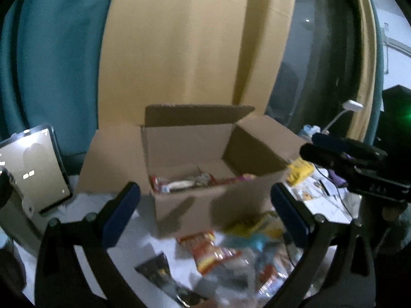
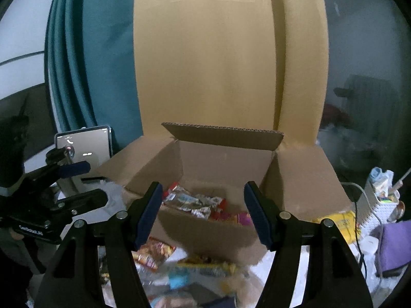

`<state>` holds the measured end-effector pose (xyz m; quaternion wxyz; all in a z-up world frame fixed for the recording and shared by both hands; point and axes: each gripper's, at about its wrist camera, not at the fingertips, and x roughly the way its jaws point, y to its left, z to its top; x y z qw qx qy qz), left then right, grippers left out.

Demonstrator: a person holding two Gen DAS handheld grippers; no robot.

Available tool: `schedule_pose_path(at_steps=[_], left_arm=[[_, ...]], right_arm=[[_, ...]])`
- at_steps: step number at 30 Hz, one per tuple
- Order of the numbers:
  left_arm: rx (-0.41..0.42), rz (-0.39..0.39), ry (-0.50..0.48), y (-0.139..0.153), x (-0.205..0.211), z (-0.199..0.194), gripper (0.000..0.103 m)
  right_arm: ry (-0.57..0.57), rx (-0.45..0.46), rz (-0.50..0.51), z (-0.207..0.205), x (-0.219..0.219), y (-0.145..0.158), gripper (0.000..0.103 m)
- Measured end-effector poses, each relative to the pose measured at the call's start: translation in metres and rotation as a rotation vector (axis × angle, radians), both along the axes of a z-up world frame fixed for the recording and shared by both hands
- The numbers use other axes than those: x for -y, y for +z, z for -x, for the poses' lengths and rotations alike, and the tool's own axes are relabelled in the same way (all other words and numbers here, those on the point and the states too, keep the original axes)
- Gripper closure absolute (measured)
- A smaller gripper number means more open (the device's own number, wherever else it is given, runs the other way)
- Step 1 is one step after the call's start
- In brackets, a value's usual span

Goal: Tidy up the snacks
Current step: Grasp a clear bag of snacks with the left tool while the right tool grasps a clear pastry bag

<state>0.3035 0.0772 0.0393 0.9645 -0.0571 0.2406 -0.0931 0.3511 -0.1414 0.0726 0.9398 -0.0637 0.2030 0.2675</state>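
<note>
Snack packets (image 2: 197, 202) lie in the open box (image 2: 221, 164), more snacks (image 1: 210, 251) before it.

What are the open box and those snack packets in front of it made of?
The box looks like plain brown corrugated cardboard, matte; the fluted edge shows along its back flap. The red snack packet seems to be thin glossy plastic film, judging by its shine and crinkles, though it is blurred.

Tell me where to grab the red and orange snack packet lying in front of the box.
Take the red and orange snack packet across its narrow width near one sealed end, coming straight down with the left hand-held gripper, already open. It lies flat on the table, so probably only its edges offer purchase.
</note>
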Motion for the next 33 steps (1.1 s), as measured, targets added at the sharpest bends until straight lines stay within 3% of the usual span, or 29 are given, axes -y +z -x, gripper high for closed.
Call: schedule_pose_path(at_steps=[10,20,27,33], left_arm=[[-0.059,0.004,-0.045,-0.029,0.026,0.056,0.001],[-0.194,0.005,-0.055,-0.079,0.034,0.069,0.001],[-0.317,-0.053,-0.076,-0.119,0.040,0.070,0.001],[-0.369,-0.128,-0.087,-0.140,0.048,0.065,0.002]], right_arm=[[-0.032,-0.034,0.011,0.053,0.028,-0.021,0.034],[-0.093,-0.148,0.039,0.076,0.058,-0.068,0.034],[-0.111,-0.284,0.054,0.080,0.076,-0.116,0.034],[-0.100,-0.386,0.069,0.087,0.085,-0.151,0.034]])
